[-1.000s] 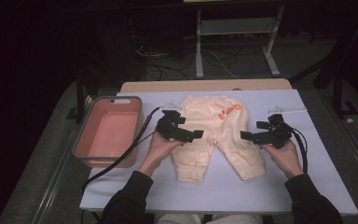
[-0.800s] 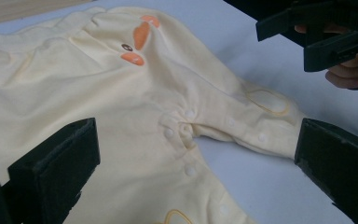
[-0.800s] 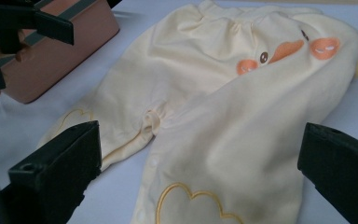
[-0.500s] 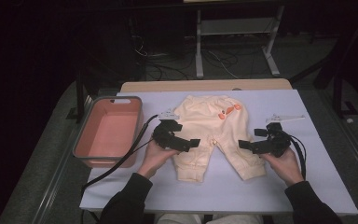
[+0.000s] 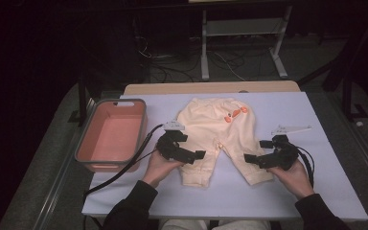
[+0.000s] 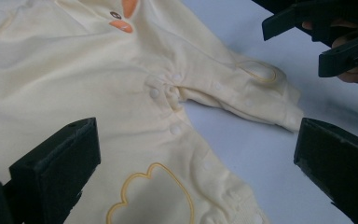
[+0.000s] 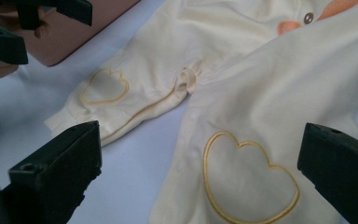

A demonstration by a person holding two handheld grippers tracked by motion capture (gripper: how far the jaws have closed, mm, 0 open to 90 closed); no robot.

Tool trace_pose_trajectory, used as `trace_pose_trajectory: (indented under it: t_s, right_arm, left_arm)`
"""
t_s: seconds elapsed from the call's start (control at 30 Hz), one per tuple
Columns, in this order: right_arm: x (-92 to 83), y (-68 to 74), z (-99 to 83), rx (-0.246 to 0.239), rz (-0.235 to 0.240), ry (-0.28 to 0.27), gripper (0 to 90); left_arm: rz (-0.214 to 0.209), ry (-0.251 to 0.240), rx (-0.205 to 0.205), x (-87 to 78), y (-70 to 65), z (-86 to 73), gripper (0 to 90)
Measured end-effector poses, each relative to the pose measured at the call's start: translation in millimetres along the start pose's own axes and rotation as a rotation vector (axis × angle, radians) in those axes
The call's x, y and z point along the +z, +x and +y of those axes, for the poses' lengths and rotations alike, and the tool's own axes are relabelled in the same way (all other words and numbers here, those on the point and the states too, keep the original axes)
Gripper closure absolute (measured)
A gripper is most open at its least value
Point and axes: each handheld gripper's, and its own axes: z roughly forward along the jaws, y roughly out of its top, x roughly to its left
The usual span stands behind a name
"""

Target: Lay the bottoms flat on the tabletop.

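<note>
Cream baby trousers (image 5: 215, 125) lie flat on the lavender table (image 5: 316, 191), waist at the far side and legs toward the person. An orange print sits near the waist, and outlined heart patches mark the legs. My left gripper (image 5: 196, 156) hovers open over the left leg near its cuff, its jaws wide apart above the cloth (image 6: 74, 70). My right gripper (image 5: 249, 159) hovers open at the right leg's cuff, with the heart patch (image 7: 249, 179) between its spread jaws. Neither holds anything. The right gripper (image 6: 317, 32) appears in the left gripper view, and the left gripper (image 7: 23, 21) in the right gripper view.
A salmon-pink plastic basin (image 5: 110, 139) stands empty at the table's left edge, close to my left gripper's cable. Past the table's far edge are dark floor, cables and a metal stand (image 5: 239, 33).
Both grippers have moved toward the person, down the trouser legs from near the hips to the cuffs. The trousers have not moved.
</note>
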Motion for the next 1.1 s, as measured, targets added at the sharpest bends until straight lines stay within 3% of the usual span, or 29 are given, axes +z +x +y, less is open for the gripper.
trace_pose_trajectory:
  t_s: [0.8, 1.1]
  right_arm:
    - [1.1, 18.0, -21.1, -0.026, 0.048, 0.092, 0.9]
    - [1.3, 23.6, -26.4, -0.036, 0.077, 0.127, 8.8]
  left_arm:
    - [-0.066, 0.134, 0.077, 16.1, -23.7, -24.2, 0.1]
    - [-0.091, 0.184, 0.102, 23.8, -29.6, -32.9, 4.2]
